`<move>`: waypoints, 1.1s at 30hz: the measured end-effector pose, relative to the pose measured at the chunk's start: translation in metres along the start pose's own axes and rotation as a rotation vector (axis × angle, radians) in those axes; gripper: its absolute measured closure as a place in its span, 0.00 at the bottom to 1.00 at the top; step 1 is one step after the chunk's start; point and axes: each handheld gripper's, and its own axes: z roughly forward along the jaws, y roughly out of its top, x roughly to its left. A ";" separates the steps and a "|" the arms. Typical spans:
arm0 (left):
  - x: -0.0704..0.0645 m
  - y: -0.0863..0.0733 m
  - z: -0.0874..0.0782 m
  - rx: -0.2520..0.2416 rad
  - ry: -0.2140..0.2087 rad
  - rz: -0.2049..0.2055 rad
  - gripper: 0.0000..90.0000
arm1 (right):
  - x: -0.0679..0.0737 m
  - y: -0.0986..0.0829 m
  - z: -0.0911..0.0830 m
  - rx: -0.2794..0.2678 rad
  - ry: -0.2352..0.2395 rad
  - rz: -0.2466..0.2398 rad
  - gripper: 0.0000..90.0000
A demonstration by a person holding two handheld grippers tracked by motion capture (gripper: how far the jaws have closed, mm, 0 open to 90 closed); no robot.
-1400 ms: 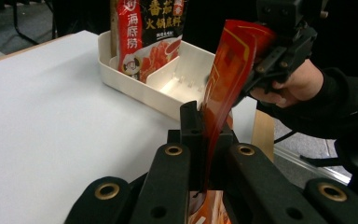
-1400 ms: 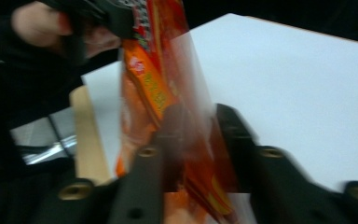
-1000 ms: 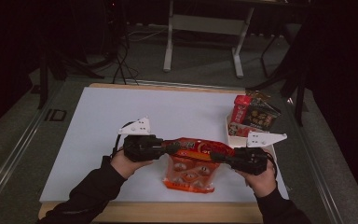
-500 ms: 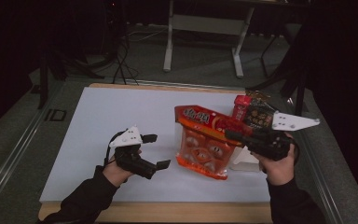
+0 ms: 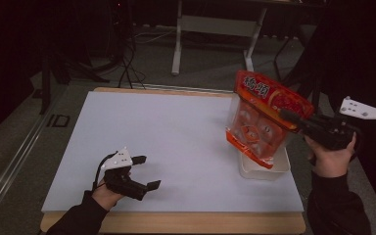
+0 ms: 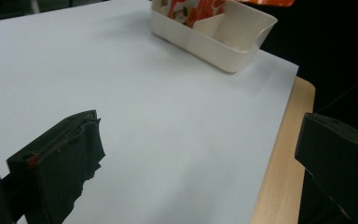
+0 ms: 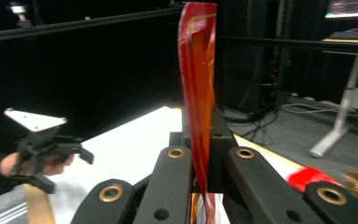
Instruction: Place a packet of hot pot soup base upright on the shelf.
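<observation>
1. A second ago both grippers held the orange snack bag low over the near edge of the table. Now the right gripper (image 5: 290, 116) alone carries the snack bag (image 5: 263, 117), raised and hanging over the white bin (image 5: 267, 169) at the table's right side.
2. The left gripper (image 5: 144, 172) has let go and drawn back to the near left; its jaws stand wide apart with nothing between them, only bare white table sheet (image 6: 168, 121) beyond the tips.
3. The right gripper's jaws are clamped on the bag's flat sealed edge, which rises as a thin blade straight up from between them.
4. Judgement: the handover is done and lowering the bag into the bin comes next (its bottom corner hangs just above the rim).
5. Bag: glossy crinkly film, orange-red print, clear window showing round pieces. Bin: rigid cream plastic, rectangular, with a divider and another red packet (image 6: 193, 10) inside.
</observation>
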 end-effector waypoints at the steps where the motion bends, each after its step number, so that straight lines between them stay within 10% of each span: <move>1: 0.001 -0.002 -0.002 0.006 0.009 -0.001 0.00 | -0.004 0.000 -0.003 -0.001 -0.004 0.004 1.00; 33: 0.020 -0.038 -0.002 0.013 0.057 -0.091 0.00 | -0.068 -0.091 -0.005 0.117 -0.068 0.208 1.00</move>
